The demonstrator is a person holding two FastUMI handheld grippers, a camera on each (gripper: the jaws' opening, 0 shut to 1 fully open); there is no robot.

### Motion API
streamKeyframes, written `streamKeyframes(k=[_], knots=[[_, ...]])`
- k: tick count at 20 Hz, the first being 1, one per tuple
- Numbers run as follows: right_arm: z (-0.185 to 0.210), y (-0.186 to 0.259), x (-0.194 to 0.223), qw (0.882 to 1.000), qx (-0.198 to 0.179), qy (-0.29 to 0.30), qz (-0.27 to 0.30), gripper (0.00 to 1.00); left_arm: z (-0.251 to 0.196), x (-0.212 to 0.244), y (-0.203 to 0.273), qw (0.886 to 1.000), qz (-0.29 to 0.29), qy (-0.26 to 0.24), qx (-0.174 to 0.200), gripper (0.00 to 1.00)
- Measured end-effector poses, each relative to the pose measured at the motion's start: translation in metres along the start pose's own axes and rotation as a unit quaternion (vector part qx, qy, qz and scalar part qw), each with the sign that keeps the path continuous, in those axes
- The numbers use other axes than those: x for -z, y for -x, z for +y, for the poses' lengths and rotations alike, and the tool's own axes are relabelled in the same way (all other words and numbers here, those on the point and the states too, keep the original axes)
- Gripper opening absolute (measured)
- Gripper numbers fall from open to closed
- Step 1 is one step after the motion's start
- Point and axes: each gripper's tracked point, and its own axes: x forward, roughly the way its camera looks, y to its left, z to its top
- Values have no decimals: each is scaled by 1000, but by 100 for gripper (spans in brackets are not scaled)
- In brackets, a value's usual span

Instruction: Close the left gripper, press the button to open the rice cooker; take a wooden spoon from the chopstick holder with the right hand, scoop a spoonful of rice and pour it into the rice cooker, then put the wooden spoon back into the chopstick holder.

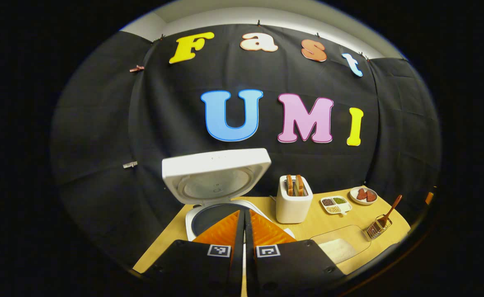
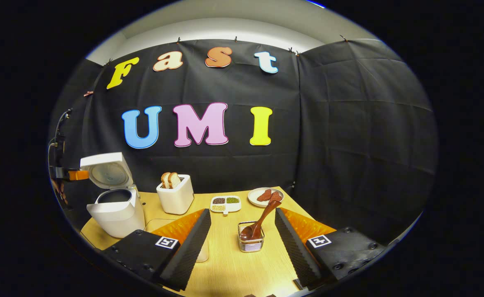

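Observation:
The white rice cooker (image 1: 215, 173) stands with its lid raised, the dark inner pot showing below it. My left gripper (image 1: 244, 216) is shut, its fingers pressed together just above the cooker's front edge. In the right gripper view the cooker (image 2: 114, 206) sits at the far left, lid up. A wooden spoon (image 2: 262, 218) leans in the wire chopstick holder (image 2: 251, 241), straight ahead between the fingers of my right gripper (image 2: 242, 214), which stands open and short of it. The spoon (image 1: 390, 210) and holder (image 1: 376, 229) lie far right in the left gripper view. The clear rice container (image 1: 341, 245) is near the front edge.
A white toaster (image 2: 176, 196) with bread slices stands mid-table. Behind the holder are a small divided dish (image 2: 225, 203) of grains and a plate (image 2: 265, 196) with reddish pieces. The wooden table (image 2: 233, 268) ends close behind them at the black wall.

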Motion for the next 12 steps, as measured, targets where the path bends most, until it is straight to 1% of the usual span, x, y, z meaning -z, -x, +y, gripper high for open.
streamKeyframes(k=[2, 3, 4, 5, 7, 8, 9, 10, 12], knots=[[-7, -20, 6, 1000, -5, -10, 12, 98, -19, 0, 29, 1000, -9, 18, 0, 8], [-10, -27, 10, 1000, -8, -16, 19, 98, -29, 3, 43, 1000, -8, 28, 0, 11], [-13, -36, 14, 999, -12, -20, 26, 98, -37, 7, 51, 999, -4, 35, 1, 25], [-18, -45, 18, 999, -15, -24, 35, 98, -46, 12, 63, 999, 3, 41, 1, 32], [-26, -62, 26, 998, -21, -29, 49, 98, -60, 21, 79, 999, 12, 48, 0, 65], [-30, -70, 31, 998, -23, -31, 58, 98, -64, 23, 88, 999, 16, 48, -6, 89], [-34, -79, 37, 997, -24, -34, 67, 97, -69, 27, 92, 999, 17, 45, -12, 96], [-39, -88, 43, 996, -25, -37, 77, 97, -73, 31, 97, 999, 19, 40, -21, 98], [-47, -107, 57, 993, -27, -49, 100, 98, -82, 39, 103, 998, 27, 35, -38, 97]])
